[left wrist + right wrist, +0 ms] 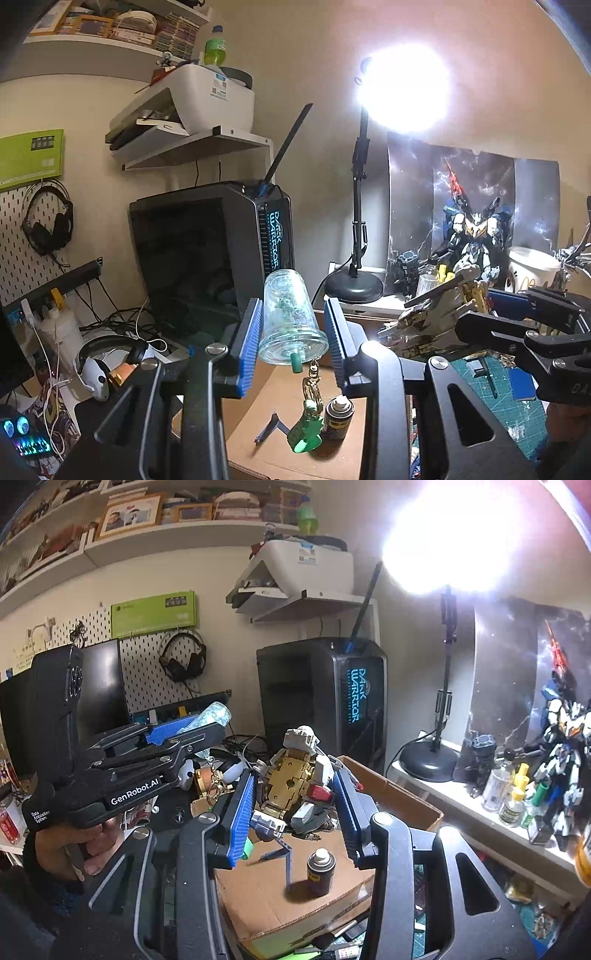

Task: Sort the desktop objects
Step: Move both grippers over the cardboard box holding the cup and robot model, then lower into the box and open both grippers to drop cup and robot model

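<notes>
Cluttered hobby desk, lamp glare ahead; cardboard box (413,805) sits open under both tools. Nearest, left gripper (293,326) pinches a clear upturned cup (291,317) by its sides, its keychain charm (304,428) dangling over the box floor. Right gripper (295,805) pinches a gold-and-grey robot model (295,786) above the box. Risks: smooth tapered cup may slip from the pads; the swinging charm may topple the spray can (320,871) beneath; the model's loose limbs may snag the box wall. PC tower (332,698) stands well behind.
</notes>
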The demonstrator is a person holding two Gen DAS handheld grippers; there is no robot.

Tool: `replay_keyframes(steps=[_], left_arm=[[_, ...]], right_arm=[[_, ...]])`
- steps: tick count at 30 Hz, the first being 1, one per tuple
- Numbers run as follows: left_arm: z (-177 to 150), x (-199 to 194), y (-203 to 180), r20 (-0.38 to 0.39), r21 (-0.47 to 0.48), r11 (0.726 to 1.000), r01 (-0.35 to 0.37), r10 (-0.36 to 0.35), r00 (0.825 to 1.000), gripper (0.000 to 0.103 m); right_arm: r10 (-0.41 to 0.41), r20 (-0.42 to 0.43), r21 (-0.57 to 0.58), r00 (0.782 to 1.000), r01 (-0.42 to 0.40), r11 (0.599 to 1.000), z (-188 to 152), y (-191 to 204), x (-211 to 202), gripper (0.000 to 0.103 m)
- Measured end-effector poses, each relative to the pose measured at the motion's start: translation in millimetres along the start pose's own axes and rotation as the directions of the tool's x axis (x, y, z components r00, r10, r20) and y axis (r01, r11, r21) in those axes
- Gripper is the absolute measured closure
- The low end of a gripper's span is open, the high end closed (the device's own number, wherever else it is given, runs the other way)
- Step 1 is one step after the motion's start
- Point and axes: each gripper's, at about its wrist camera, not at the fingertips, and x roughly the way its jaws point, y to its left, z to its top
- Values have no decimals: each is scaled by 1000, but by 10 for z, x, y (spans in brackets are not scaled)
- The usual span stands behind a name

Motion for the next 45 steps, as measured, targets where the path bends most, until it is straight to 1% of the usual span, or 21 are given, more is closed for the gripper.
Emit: replay_keyframes(steps=[5,10,14,18,25,30,36,39,45], left_arm=[[63,192,38,-26,10,1000,-24,24,999,69],[73,487,86,-94,23,997,-70,72,993,69],[55,760,146,-170,23,997,-80,83,982,69],[20,1047,190,-242,27,997,-74,78,967,69],[-70,1517,186,-351,52,998,-47,63,934,69],[-210,1878,174,-441,64,998,-28,53,896,69],[-392,2189,169,-528,59,998,-4,35,849,69],[-474,2300,151,-555,62,998,-1,35,831,69],[-570,2483,130,-597,64,998,12,29,802,69]], right_arm=[[2,-16,-6,1000,-2,1000,89,-65,146,63],[12,-41,-3,999,-12,1000,145,-140,321,63],[31,-77,21,997,-30,999,152,-240,511,63],[42,-115,45,992,-37,998,136,-345,732,63],[50,-194,84,980,-35,996,68,-561,1181,63],[64,-261,133,963,-30,991,-59,-765,1525,63],[68,-332,181,941,-7,983,-248,-971,1851,63],[69,-358,200,931,4,980,-336,-1056,1973,63],[73,-390,215,918,14,977,-443,-1159,2122,63]])
